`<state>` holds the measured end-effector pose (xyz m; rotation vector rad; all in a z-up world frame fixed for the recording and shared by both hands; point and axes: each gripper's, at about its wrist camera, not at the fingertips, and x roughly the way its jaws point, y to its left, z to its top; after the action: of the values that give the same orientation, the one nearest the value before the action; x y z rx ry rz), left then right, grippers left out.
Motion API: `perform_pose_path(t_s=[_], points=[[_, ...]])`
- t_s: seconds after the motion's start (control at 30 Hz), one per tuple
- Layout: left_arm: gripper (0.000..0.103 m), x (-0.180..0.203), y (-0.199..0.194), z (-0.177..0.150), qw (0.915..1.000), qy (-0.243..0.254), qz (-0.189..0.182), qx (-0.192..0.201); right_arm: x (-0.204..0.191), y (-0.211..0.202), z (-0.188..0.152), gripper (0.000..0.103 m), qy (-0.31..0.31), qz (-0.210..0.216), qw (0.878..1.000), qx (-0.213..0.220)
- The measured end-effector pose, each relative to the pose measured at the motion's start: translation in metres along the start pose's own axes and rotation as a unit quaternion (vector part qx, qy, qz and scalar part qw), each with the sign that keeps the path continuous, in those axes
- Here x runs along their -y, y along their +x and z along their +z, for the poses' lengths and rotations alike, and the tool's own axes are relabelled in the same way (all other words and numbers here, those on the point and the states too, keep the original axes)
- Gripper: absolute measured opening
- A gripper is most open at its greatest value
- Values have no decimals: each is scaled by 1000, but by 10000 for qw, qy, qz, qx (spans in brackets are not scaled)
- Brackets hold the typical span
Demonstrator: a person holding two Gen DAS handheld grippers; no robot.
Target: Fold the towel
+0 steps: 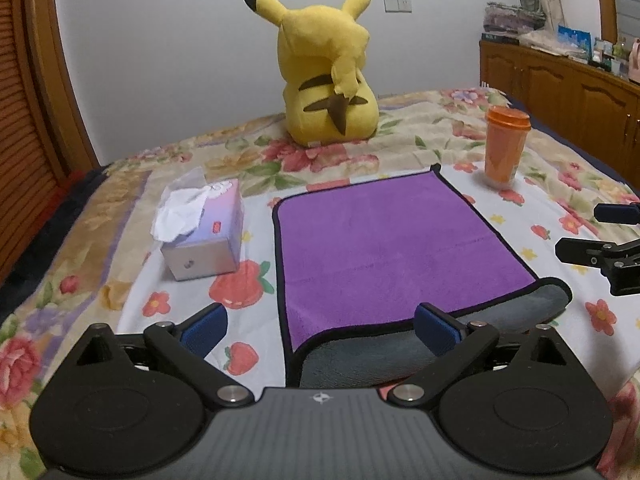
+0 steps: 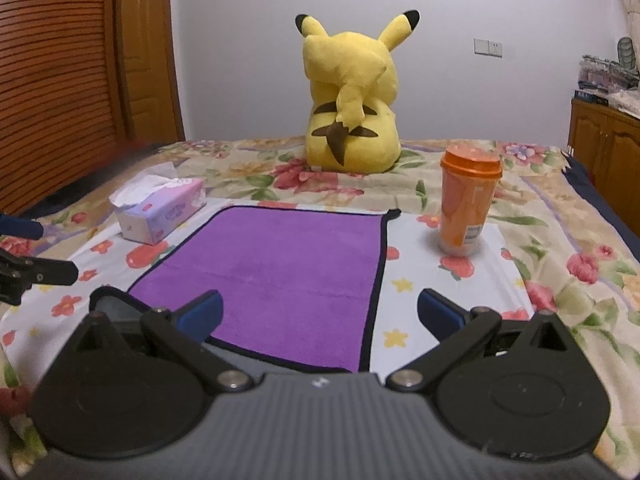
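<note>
A purple towel (image 1: 384, 240) with black edging lies on the flowered bedspread; its near edge is turned up and shows the grey underside (image 1: 512, 312). It also shows in the right wrist view (image 2: 280, 276). My left gripper (image 1: 320, 330) is open and empty, just above the towel's near left corner. My right gripper (image 2: 320, 314) is open and empty over the towel's near right corner. The right gripper's fingers (image 1: 616, 236) show at the right edge of the left wrist view, and the left gripper's fingers (image 2: 24, 252) show at the left edge of the right wrist view.
A tissue box (image 1: 204, 236) stands left of the towel. An orange lidded cup (image 1: 505, 146) stands at its far right. A yellow plush toy (image 1: 328, 72) sits behind, by the wall. A wooden cabinet (image 1: 568, 92) runs along the right.
</note>
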<state>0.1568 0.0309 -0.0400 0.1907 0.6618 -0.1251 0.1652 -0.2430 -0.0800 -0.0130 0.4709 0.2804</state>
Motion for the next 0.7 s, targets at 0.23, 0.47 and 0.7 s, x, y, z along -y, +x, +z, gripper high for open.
perform_pose_path(t_s=[0.23,0.47,0.7], points=[[92,-11,21,-2,9993,-88,-192,-324,3,9,-4,103,13,57,9998,-215],[81,-17,38,-7,9980,-132,-359,-497,4,17,-9,103,22,137,9988,-476],[70,-20,52,-12,9964,-138,-526,-646,6,27,-15,103,33,179,9971,-737]])
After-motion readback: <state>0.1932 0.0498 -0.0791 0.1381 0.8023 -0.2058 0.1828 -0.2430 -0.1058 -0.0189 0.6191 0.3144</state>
